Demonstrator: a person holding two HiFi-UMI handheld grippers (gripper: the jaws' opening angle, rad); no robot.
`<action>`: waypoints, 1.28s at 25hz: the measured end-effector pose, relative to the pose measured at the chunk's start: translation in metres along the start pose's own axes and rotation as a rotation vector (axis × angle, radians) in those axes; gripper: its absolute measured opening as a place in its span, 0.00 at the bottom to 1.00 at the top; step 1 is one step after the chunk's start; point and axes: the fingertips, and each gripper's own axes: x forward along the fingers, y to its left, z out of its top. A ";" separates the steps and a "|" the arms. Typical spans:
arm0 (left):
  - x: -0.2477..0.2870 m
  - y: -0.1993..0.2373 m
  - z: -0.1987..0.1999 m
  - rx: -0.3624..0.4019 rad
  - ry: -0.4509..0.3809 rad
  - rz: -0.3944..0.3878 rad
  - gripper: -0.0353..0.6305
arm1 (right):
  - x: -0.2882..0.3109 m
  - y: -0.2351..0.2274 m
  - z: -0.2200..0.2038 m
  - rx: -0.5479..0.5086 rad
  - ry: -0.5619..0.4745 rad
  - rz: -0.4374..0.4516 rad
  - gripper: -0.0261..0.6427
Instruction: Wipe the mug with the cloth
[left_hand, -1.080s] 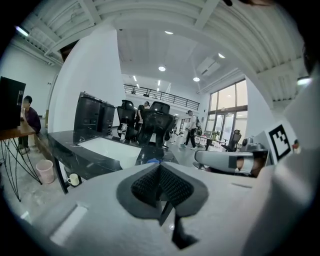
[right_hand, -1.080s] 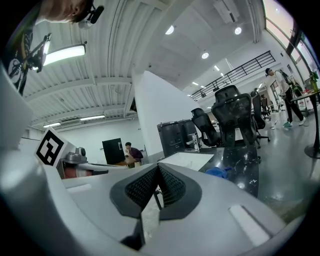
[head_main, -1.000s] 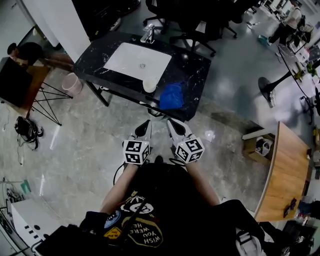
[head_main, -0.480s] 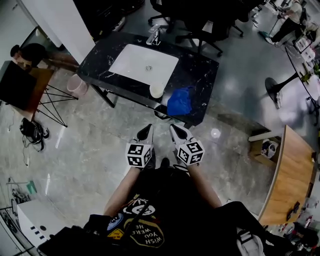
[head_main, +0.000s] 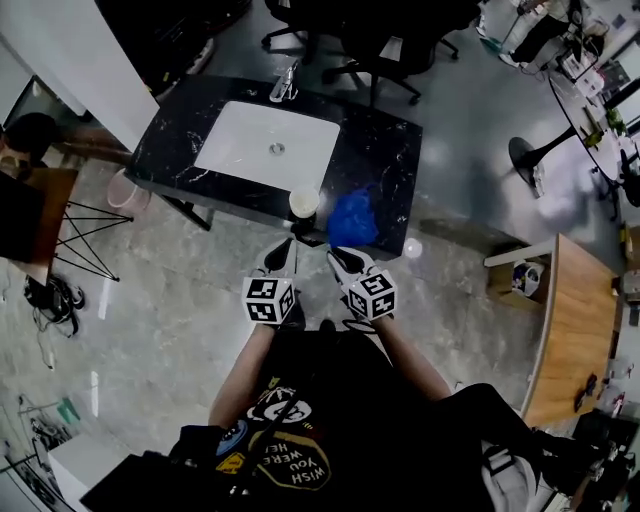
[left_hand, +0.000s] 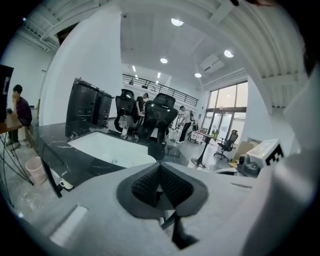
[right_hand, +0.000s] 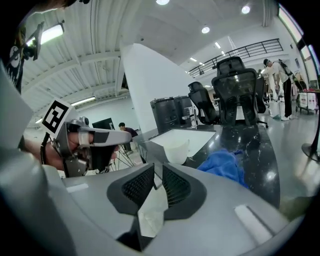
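A pale mug (head_main: 303, 203) stands near the front edge of the black marble counter (head_main: 400, 140), with a crumpled blue cloth (head_main: 352, 217) just to its right. Both grippers hover side by side just short of that edge, and neither touches anything. My left gripper (head_main: 283, 255) is below the mug, and its pads meet. The right gripper (head_main: 338, 258) points toward the cloth; its jaws are opening, a narrow gap shows and nothing is between them. In the right gripper view the mug (right_hand: 175, 149) and the cloth (right_hand: 222, 165) lie ahead, with the left gripper (right_hand: 107, 137) alongside.
A white sink basin (head_main: 268, 147) with a tap (head_main: 283, 82) is set in the counter behind the mug. Black office chairs (head_main: 385, 45) stand beyond it. A pink bin (head_main: 118, 187) sits on the floor at left, and a wooden table (head_main: 570, 330) is at right.
The counter has come nearer, so both grippers now sit close to its front edge below the mug and cloth. The grippers keep their side-by-side stance.
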 end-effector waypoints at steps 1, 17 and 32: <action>0.007 0.001 0.005 0.018 0.006 -0.029 0.06 | 0.006 -0.007 0.005 -0.010 0.002 -0.014 0.11; 0.077 0.066 0.017 0.097 0.111 -0.251 0.06 | 0.059 -0.111 0.017 -0.051 0.104 -0.382 0.13; 0.107 0.093 0.004 0.018 0.150 -0.198 0.06 | 0.072 -0.128 -0.030 0.029 0.200 -0.365 0.22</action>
